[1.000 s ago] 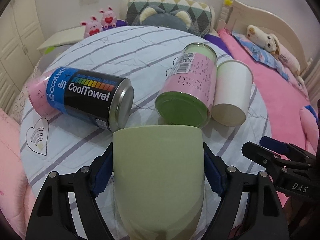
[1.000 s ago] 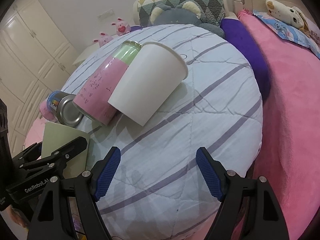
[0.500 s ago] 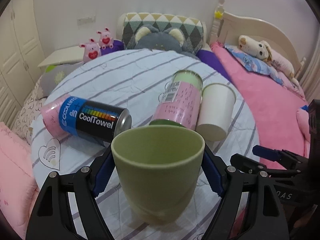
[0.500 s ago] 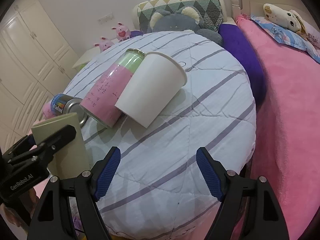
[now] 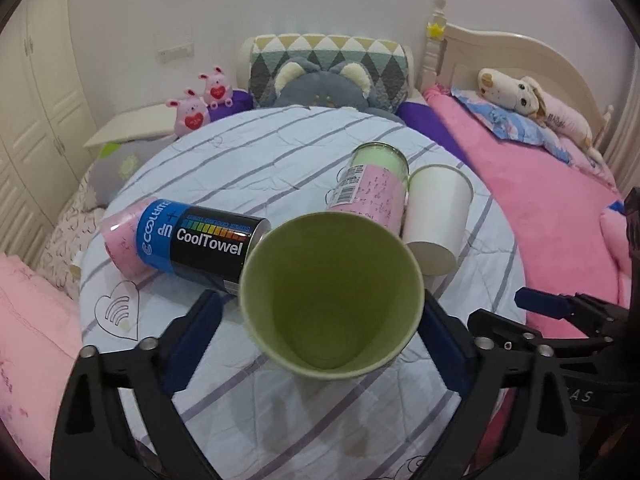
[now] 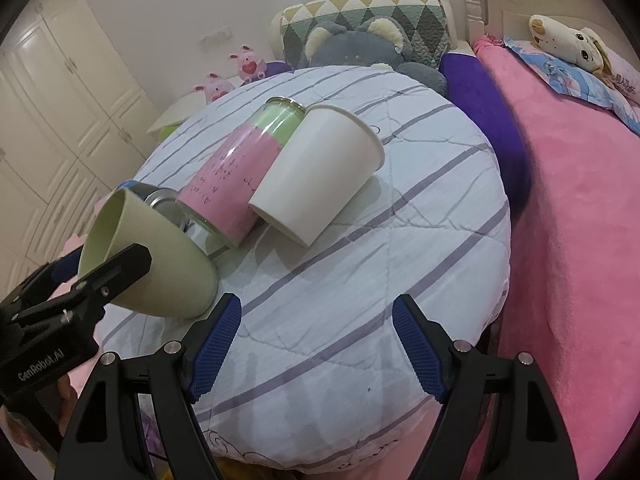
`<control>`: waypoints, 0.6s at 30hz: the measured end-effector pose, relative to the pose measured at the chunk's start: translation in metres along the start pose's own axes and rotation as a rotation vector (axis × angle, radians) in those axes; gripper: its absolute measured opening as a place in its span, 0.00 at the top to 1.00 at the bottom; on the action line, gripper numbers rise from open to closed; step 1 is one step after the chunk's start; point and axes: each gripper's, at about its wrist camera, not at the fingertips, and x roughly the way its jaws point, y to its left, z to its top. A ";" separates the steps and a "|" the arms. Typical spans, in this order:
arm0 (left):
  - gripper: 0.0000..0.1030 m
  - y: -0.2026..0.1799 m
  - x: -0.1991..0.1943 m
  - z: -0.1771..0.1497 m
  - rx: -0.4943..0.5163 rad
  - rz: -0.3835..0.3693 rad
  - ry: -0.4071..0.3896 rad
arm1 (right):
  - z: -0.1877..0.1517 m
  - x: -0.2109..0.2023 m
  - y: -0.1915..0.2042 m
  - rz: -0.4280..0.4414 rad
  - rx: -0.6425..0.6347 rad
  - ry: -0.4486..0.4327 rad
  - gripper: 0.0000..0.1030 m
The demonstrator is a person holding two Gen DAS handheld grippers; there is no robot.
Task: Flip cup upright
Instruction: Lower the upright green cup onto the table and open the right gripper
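My left gripper (image 5: 320, 320) is shut on a pale green cup (image 5: 332, 300), with a blue pad on each side of its wall. The cup is tilted, its open mouth facing the left wrist camera, so I see inside it. In the right wrist view the same cup (image 6: 160, 256) leans mouth up and to the left, its base close to or on the striped round cushion (image 6: 360, 280). My right gripper (image 6: 318, 344) is open and empty above the cushion's near edge, to the right of the cup.
A white paper cup (image 5: 436, 216) lies on its side beside a pink-and-green can (image 5: 372, 188). A black "CoolTowel" can (image 5: 200, 240) lies at the left. A pink bed (image 6: 580, 240) runs along the right, with pillows and plush toys (image 5: 320, 80) behind.
My left gripper has turned the green cup from mouth-down to tilted with its mouth toward the camera and upward. The right gripper stayed open and nearly still.
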 end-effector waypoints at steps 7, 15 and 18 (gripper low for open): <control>0.06 0.003 -0.001 -0.003 -0.011 -0.013 0.008 | -0.003 -0.006 0.001 -0.011 0.006 -0.011 0.23; 0.06 0.003 -0.005 -0.005 -0.016 -0.026 0.001 | -0.005 -0.012 0.001 -0.030 0.008 -0.018 0.23; 0.06 0.004 -0.008 -0.006 -0.016 -0.030 -0.003 | -0.006 -0.015 0.002 -0.038 0.006 -0.021 0.23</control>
